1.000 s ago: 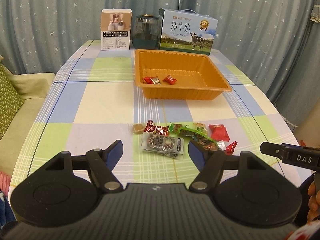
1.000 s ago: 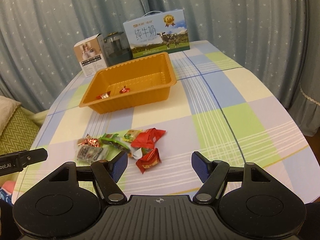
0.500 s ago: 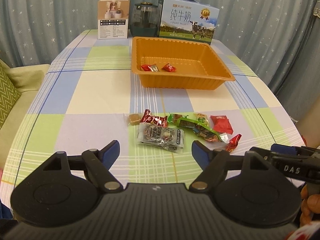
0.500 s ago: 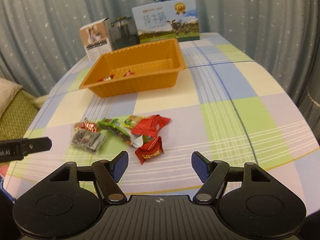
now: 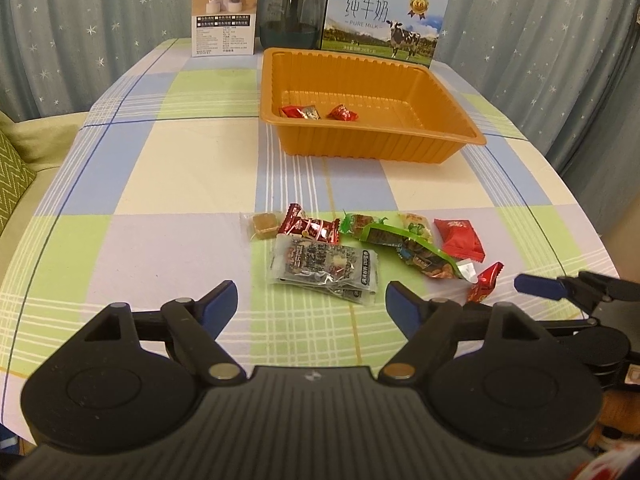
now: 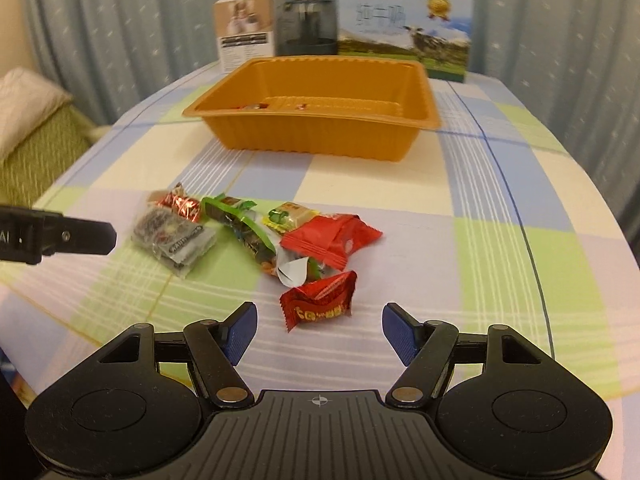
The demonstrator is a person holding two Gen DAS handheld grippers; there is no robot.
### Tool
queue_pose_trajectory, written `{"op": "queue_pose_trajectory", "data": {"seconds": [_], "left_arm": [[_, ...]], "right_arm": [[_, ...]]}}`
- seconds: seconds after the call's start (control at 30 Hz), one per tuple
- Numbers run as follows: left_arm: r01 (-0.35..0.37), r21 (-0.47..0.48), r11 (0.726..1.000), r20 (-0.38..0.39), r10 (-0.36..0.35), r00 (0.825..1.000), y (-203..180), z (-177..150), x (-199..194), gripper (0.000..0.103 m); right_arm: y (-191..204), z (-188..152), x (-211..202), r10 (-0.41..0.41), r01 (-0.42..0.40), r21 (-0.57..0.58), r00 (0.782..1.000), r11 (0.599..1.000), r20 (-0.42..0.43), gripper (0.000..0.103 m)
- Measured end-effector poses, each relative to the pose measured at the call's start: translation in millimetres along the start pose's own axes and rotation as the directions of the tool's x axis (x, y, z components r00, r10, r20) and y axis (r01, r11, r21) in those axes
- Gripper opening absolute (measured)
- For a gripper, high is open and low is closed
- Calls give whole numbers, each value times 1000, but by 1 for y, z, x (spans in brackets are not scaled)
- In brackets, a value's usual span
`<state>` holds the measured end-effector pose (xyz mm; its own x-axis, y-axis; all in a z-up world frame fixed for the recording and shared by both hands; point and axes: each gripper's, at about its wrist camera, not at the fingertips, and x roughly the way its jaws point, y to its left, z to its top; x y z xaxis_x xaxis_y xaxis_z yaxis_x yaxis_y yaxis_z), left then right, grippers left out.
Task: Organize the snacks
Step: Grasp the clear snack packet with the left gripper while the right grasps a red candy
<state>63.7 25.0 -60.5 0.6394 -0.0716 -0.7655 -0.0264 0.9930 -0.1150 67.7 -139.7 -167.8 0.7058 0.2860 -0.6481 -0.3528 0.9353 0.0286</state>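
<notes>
An orange tray (image 5: 448, 136) (image 6: 320, 144) sits mid-table with two red-wrapped candies (image 5: 340, 113) inside. A cluster of loose snacks lies in front of it: a clear dark packet (image 5: 324, 266) (image 6: 172, 238), a caramel cube (image 5: 264, 225), red wrappers, green packets (image 5: 400, 240) and a red pouch (image 5: 458, 240) (image 6: 332, 238). A small red candy (image 6: 320, 300) (image 5: 486, 280) lies nearest. My left gripper (image 5: 312, 308) is open, just short of the clear packet. My right gripper (image 6: 320, 332) is open, low, just short of the small red candy.
At the table's far edge stand a white product box (image 5: 224, 14), a dark glass jar (image 5: 290, 16) and a milk carton (image 5: 382, 20). A checked cloth covers the table (image 5: 160, 184). A green sofa cushion (image 5: 12, 176) is left of it. Curtains hang behind.
Both grippers have moved forward and lower toward the snack cluster. The right gripper has closed in on the small red candy. Both stay open.
</notes>
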Motion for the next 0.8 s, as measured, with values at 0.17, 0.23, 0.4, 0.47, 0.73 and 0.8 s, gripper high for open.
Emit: {"op": "queue_pose_trajectory", "data": {"seconds": [0.17,0.23,0.4,0.47,0.73,0.8], "left_arm": [[4,0,1000,-11,-4,1000,0,0,6,80],[4,-1,1000,-15,-4,1000,-1,-1,8,80],[7,-2,1000,-28,-7,1000,-1,-2,13,80],[10,-5,1000,-31,-10,999,-1,-3,14,80],[16,-10,1000,-38,-16,999,-1,-4,18,80],[17,-12,1000,-39,-17,999,0,-5,19,81]], "right_arm": [[-4,2,12,4,-4,-55,1000,999,0,63],[-4,2,16,0,-1,-78,1000,997,-5,57],[-8,0,19,0,-1,-74,1000,997,-9,37],[-9,1,19,4,-4,-72,1000,997,-7,28],[-10,2,14,-3,3,-39,1000,999,-1,25],[-9,2,11,-4,4,-34,1000,999,5,24]]}}
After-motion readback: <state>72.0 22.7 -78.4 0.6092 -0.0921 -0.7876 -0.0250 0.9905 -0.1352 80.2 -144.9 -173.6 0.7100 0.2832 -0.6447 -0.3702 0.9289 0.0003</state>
